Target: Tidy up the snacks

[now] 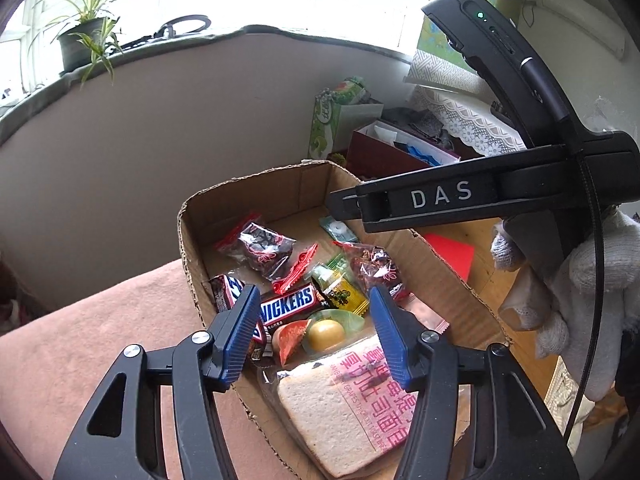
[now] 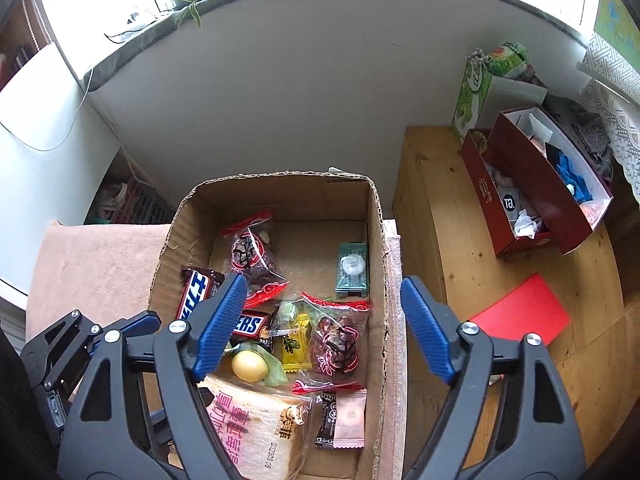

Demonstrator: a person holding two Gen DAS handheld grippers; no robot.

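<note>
A cardboard box (image 1: 256, 188) (image 2: 280, 188) holds several snacks: Snickers bars (image 1: 288, 306) (image 2: 196, 292), red date packets (image 1: 260, 248) (image 2: 340, 340), a yellow-green packet (image 1: 340, 292) (image 2: 294, 338), a round yellow jelly (image 1: 326, 334) (image 2: 249, 365), a teal candy (image 2: 352, 266) and bagged toast (image 1: 344, 408) (image 2: 256, 428). My left gripper (image 1: 314, 336) is open and empty above the box's near end. My right gripper (image 2: 324, 328) is open and empty over the box's right side; it also shows in the left wrist view (image 1: 348, 204), held by a gloved hand.
The box rests on a pink cushion (image 1: 100, 320) (image 2: 96, 256). To the right, a wooden table (image 2: 480, 280) carries a red card (image 2: 520, 312), a dark red box of odds and ends (image 2: 532, 176) and a green tissue box (image 2: 476, 88). A white wall stands behind.
</note>
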